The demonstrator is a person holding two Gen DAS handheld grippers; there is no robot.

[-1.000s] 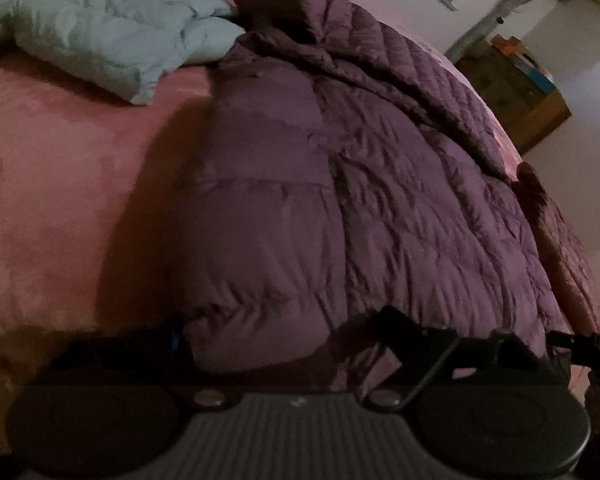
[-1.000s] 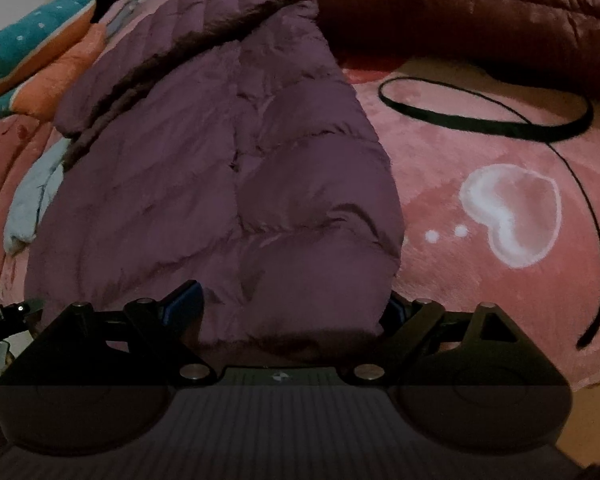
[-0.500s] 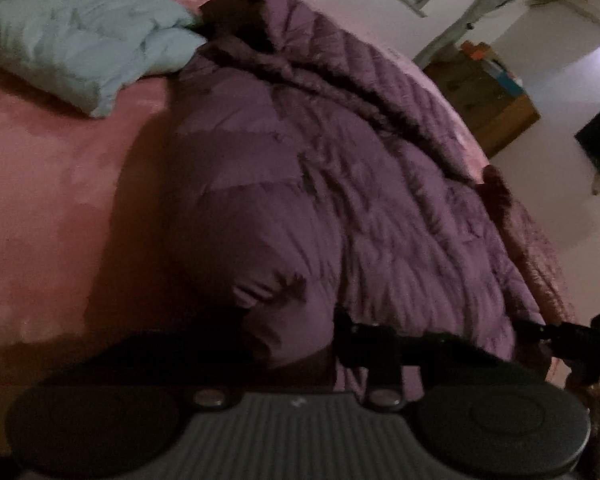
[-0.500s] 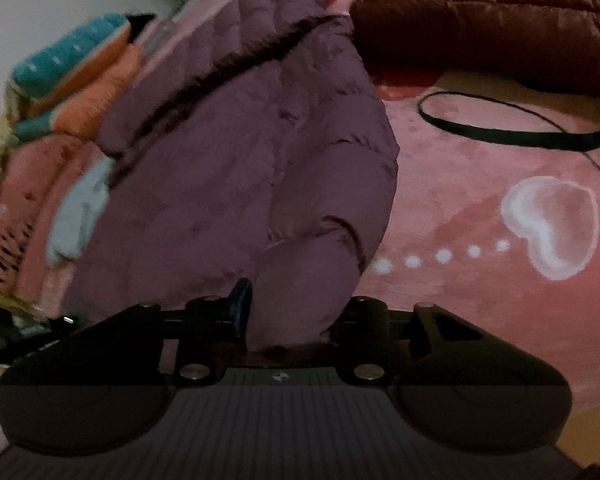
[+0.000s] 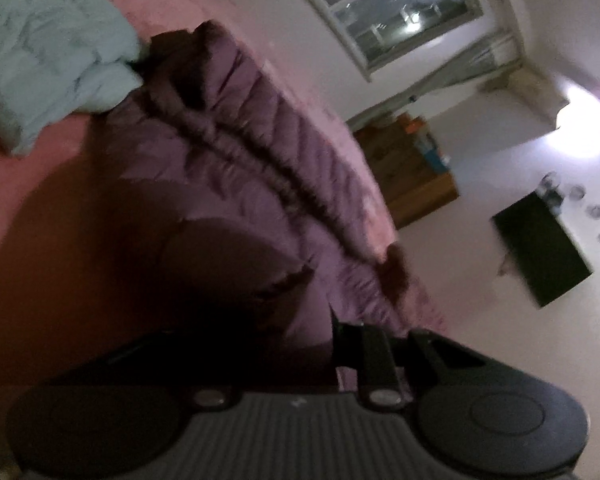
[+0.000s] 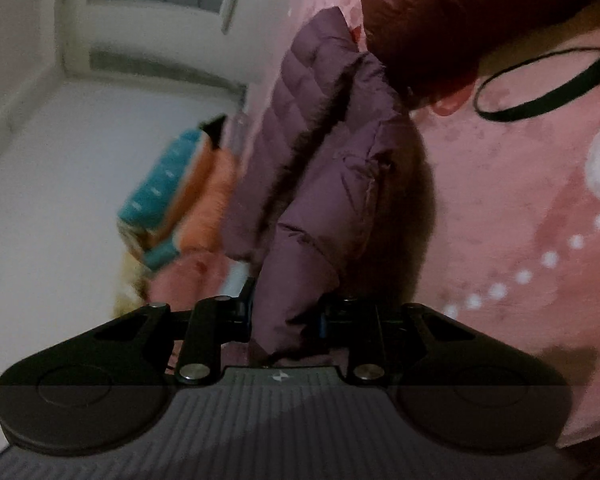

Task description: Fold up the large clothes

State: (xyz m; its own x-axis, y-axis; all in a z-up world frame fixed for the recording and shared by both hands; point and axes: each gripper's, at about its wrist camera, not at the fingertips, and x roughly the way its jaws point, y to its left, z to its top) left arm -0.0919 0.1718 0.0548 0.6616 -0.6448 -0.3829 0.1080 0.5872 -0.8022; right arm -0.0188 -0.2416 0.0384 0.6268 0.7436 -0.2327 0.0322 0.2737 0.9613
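Observation:
A purple quilted down jacket (image 5: 236,184) with a fur-trimmed hood lies on a pink bed (image 5: 28,240). My left gripper (image 5: 276,344) is shut on the jacket's hem and holds it lifted; the left finger is lost in shadow. In the right wrist view the same jacket (image 6: 324,168) hangs bunched from my right gripper (image 6: 286,320), which is shut on its other hem corner. Both views are tilted and blurred.
A pale blue jacket (image 5: 48,48) lies at the far left of the bed. A dark red jacket (image 6: 460,12) and a black strap (image 6: 540,92) lie on the pink blanket (image 6: 520,200). A wooden cabinet (image 5: 412,172) stands beyond the bed, striped cushions (image 6: 172,196) by the wall.
Both grippers closed on the jacket's hem and lifted it. The jacket's lower part has risen off the bed, and both cameras have tilted upward toward the wall and window.

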